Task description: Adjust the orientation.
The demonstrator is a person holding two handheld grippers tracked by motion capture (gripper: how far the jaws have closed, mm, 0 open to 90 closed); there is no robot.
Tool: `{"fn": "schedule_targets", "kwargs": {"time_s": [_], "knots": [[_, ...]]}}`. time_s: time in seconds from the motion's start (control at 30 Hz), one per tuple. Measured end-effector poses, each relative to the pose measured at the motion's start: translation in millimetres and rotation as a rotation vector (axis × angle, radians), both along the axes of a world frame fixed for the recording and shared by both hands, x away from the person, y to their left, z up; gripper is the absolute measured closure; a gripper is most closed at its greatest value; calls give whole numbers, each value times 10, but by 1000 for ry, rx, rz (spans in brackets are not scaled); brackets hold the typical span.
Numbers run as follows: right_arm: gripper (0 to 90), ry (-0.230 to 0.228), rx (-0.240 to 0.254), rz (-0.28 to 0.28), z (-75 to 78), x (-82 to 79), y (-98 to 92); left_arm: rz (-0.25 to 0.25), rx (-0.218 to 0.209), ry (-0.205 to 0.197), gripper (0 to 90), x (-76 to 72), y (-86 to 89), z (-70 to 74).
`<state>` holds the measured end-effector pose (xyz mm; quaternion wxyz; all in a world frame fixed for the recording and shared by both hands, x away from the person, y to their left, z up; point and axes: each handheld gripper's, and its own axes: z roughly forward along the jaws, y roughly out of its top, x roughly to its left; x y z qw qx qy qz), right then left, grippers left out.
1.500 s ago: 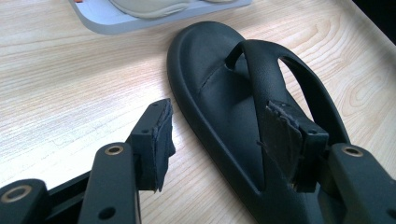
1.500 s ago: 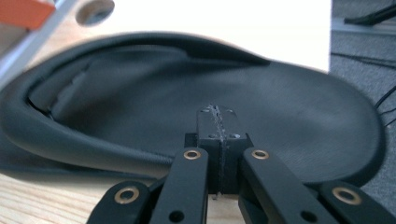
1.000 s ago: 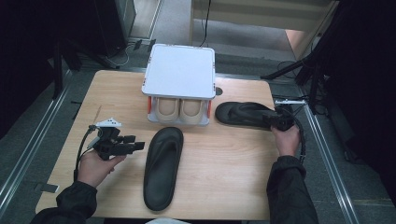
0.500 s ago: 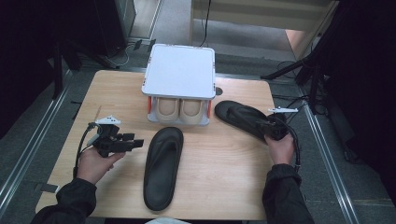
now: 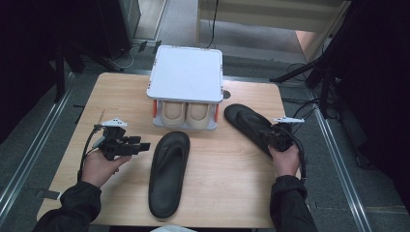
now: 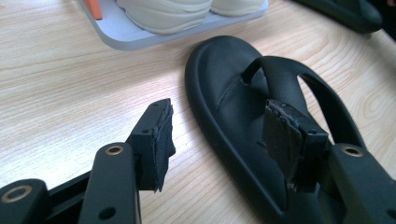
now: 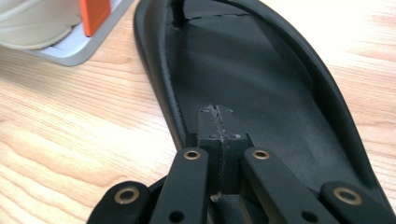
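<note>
High view: right of the shoe rack [image 5: 186,72], the far sandal [image 5: 246,118] is approached by the right gripper [image 5: 276,137] (jaws closed, nothing pinched). Left gripper [image 5: 140,146] is held open. The sandal could be pushed away.

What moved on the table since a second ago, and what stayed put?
The right gripper slid toward the person, jaws shut and resting on the right sandal, whose heel end swung that way with it. Whether it pinches the sandal is unclear. The left gripper stayed open beside the left sandal. The shoe rack did not move.
</note>
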<state>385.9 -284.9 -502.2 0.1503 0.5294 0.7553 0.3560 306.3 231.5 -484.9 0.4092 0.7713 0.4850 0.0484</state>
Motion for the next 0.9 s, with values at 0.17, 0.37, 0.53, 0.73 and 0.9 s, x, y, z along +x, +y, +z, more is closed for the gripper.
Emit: {"fn": "schedule_targets", "kwargs": {"time_s": [0.17,0.37,0.53,0.73,0.9], "knots": [[900,0,19,6,0,-51,62,-5,0,3,434,13,-2,-1],[894,-1,12,15,-1,-60,119,-10,5,12,434,28,-2,-9],[833,-33,36,11,70,-65,69,-2,6,9,434,35,14,-10],[670,-53,65,30,165,-62,77,-3,11,12,434,39,24,-9],[618,-45,71,52,160,-32,137,-2,13,12,434,40,17,-12]]}}
